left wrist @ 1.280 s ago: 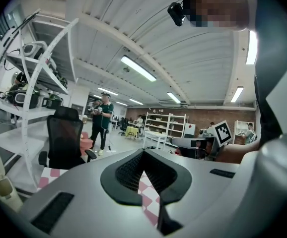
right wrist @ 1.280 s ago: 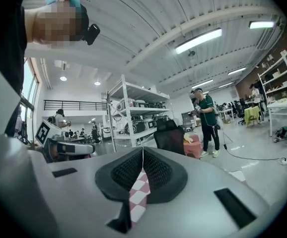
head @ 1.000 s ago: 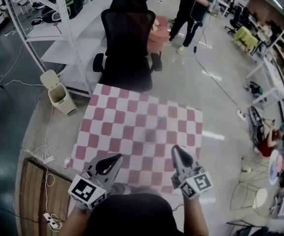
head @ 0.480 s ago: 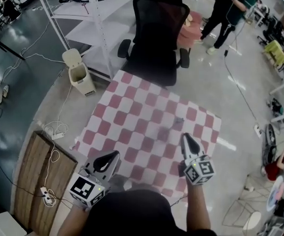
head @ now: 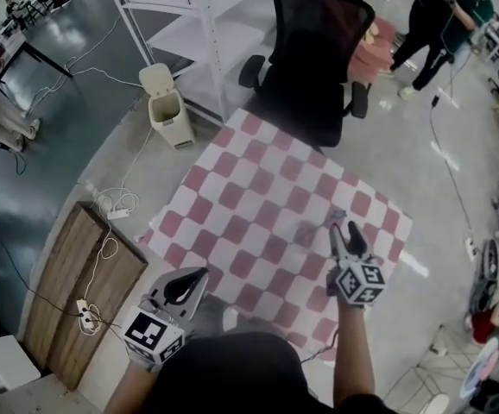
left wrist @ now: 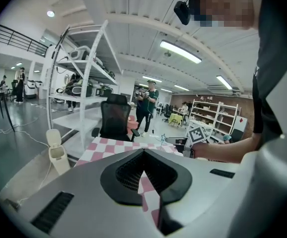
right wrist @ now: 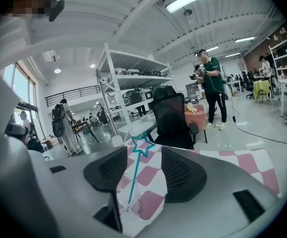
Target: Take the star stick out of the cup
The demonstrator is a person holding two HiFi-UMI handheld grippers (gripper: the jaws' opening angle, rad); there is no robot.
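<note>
Head view: the checkered table (head: 258,188) fills the middle. The right gripper (head: 344,234) is out over its far right part, while the left gripper (head: 198,276) hangs back at the near edge, well away from the action. There's a dark smudge just left of the right gripper's tips that's probably the cup (head: 306,231), but it's too blurry from up here to be sure.

Left gripper view: this claw (left wrist: 143,155) is pressed together at the tips with nothing in it, just cloth showing behind it. Way off you can spot the right gripper (left wrist: 180,142) and a tiny star stick (left wrist: 162,138) beside it.

Right gripper view: this is the good one. The right claw (right wrist: 144,152) is spread wide and the teal star stick (right wrist: 133,180) stands right in the gap, leaning a bit, its foot down in a clear cup (right wrist: 136,208) on the cloth. As far as I can tell neither pad is touching it yet.

My guess is the stick is super light, thin and a little bendy, and the cup looks light enough to tip or tag along. I'd pinch the shaft below the star, above the rim, gently, then lift straight along the lean.
</note>
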